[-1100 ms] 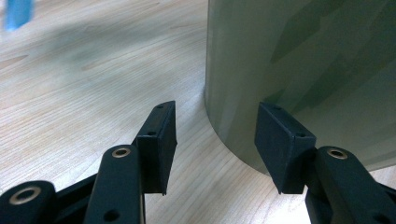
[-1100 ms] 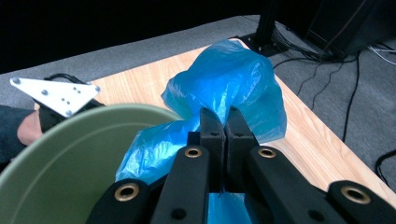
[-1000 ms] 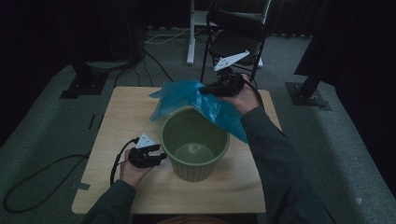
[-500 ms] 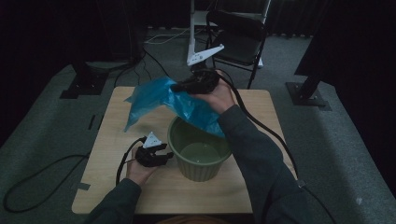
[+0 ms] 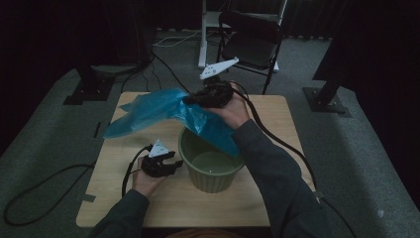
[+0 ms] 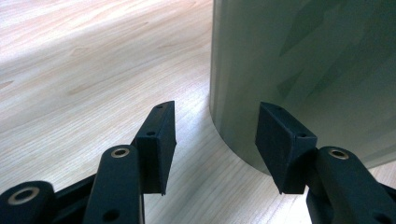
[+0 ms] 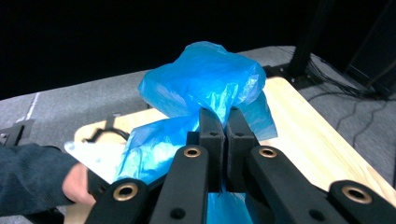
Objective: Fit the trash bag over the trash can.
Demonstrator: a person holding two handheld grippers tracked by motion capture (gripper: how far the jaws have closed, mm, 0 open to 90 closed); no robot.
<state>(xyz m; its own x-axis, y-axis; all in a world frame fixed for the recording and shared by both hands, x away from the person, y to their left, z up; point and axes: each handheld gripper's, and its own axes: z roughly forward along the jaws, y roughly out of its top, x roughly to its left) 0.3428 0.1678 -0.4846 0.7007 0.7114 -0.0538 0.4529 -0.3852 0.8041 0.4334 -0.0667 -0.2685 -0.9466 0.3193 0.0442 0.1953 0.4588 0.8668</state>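
Observation:
A blue plastic bag hangs in the air over the wooden table. My right gripper is shut on a fold of it. One end of the bag drapes over the far rim of a green ribbed pot; the other end spreads out to the left. In the right gripper view the jaws pinch the bag tight. My left gripper rests on the table at the pot's left side, open and empty. In the left gripper view its jaws stand apart just short of the pot wall.
Behind the table stand a black folding chair and a white post. Dark stand bases sit on the carpet at the left and right. Cables trail over the floor and table.
My right gripper has carried the bag to the left over the back of the table, and the bag now stretches farther left. The left gripper has stayed beside the pot.

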